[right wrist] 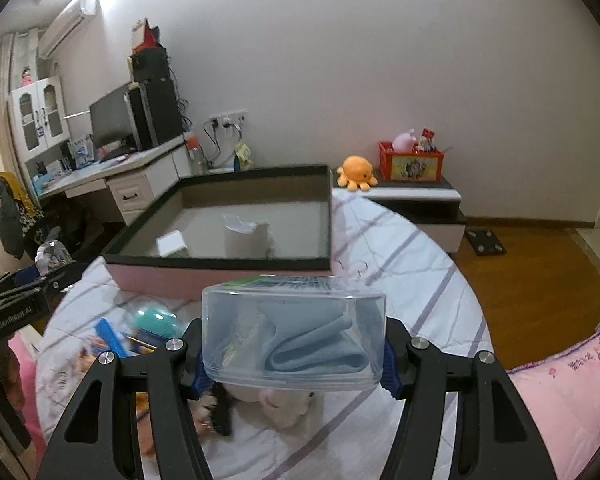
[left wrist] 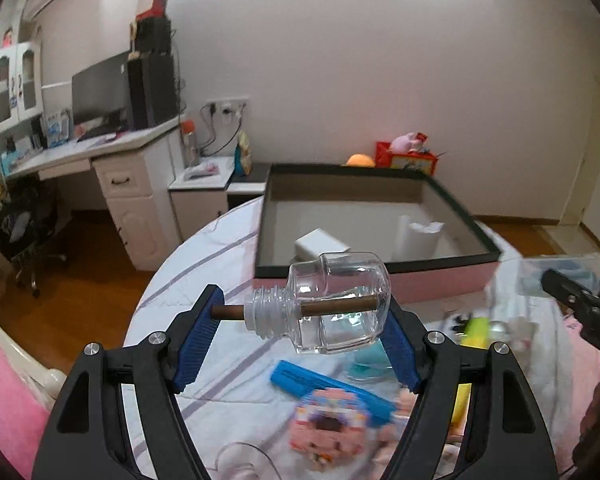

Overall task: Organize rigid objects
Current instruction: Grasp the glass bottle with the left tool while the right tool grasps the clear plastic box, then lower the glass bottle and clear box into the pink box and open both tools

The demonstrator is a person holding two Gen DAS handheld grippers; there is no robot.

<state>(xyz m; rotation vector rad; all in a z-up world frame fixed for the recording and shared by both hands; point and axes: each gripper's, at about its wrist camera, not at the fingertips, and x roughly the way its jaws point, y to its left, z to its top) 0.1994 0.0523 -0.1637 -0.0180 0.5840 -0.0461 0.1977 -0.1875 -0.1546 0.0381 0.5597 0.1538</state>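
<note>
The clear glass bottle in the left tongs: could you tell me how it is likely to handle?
The bottle looks rigid, smooth and probably slippery. Gripped end to end, stick to base, it may pivot. Being apparently glass, it likely breaks if dropped.

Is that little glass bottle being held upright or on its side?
On its side: the bottle lies level between the left gripper's blue pads, neck pointing left.

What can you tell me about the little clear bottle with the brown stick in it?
The clear bottle looks like glass or hard plastic, squat, with a threaded neck and no cap. It lies sideways in mid-air, neck toward the picture's left, with a little clear liquid pooled inside. A brown stick runs through the neck. The left hand-held gripper clamps it end to end: one blue pad on the stick's tip, the other on the base.
</note>
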